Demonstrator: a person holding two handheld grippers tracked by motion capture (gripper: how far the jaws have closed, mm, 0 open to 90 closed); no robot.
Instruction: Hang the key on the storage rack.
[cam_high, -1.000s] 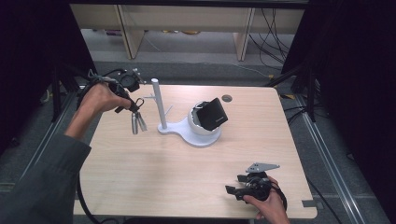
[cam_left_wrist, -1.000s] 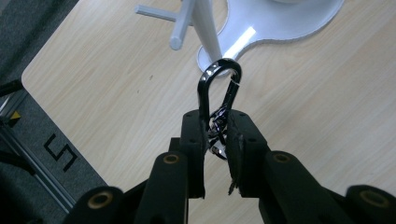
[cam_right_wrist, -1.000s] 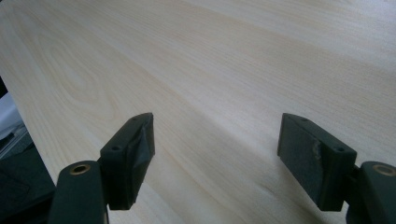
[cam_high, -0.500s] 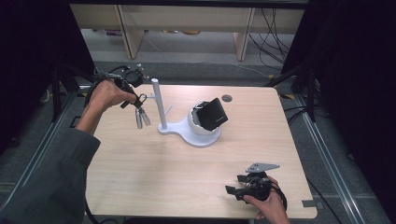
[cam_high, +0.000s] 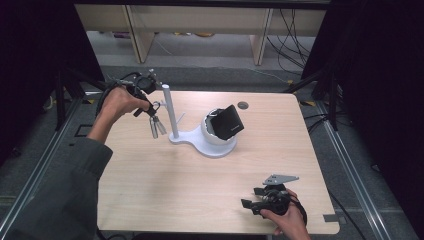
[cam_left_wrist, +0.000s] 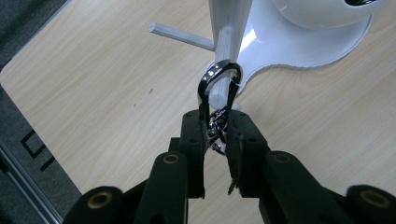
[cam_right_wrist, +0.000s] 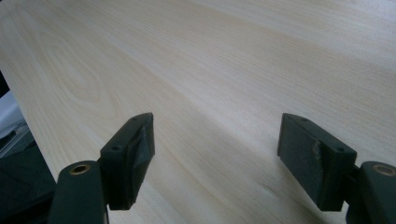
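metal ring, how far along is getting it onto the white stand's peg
Done: the left hand-held gripper is shut on the metal ring. In hand: the ring sits right at the white stand. Left: hooking it and letting go. The right hand-held gripper is open over the table.

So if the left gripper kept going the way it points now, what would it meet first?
Probably the white stand's peg: the left gripper, shut on a metal ring, has that ring right at the peg. Depth is unclear.

Silver key ring (cam_left_wrist: 219, 81); white stand (cam_high: 200, 140); pale wood-grain table (cam_high: 200, 200); black gripper (cam_left_wrist: 217, 140); black box (cam_high: 227, 122).
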